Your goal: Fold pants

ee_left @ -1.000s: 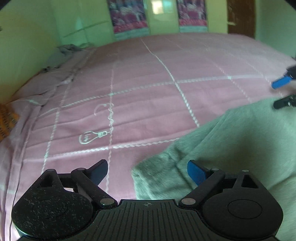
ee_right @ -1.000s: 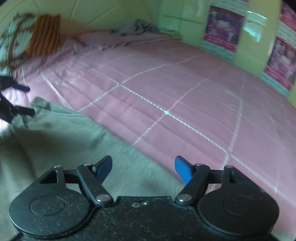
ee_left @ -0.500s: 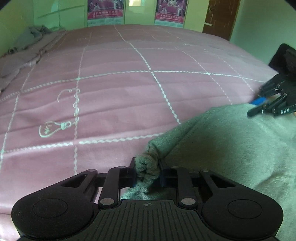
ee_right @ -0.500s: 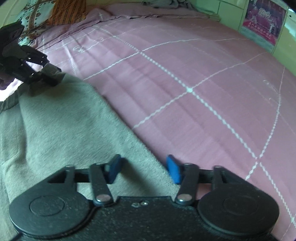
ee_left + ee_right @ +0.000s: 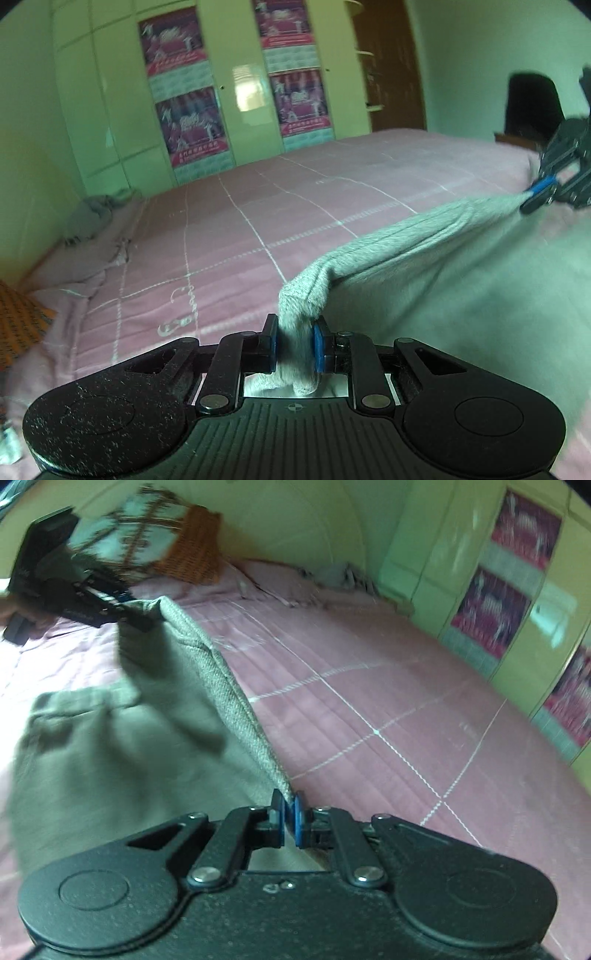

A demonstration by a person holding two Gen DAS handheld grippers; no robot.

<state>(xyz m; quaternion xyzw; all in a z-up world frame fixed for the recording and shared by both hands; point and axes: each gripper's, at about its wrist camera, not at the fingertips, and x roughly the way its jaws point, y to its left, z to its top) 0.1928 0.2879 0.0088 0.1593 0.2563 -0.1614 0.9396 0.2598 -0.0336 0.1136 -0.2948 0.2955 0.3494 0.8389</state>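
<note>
Left gripper [image 5: 295, 347] clamps one corner of the pants [image 5: 424, 236]. Right gripper [image 5: 290, 821] pinches the other, edge stretched taut between, probably for folding over.

I see a wide bed under a pink quilted cover [image 5: 229, 236] with white grid lines; crumpled grey cloth [image 5: 92, 218] and grey knitted pants [image 5: 110, 753] lie on it.

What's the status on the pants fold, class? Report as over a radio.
Left gripper shut on pants. Right gripper shut on the same edge, fabric stretched between them, lifted off the pink bedspread. Nothing in the way ahead.
</note>
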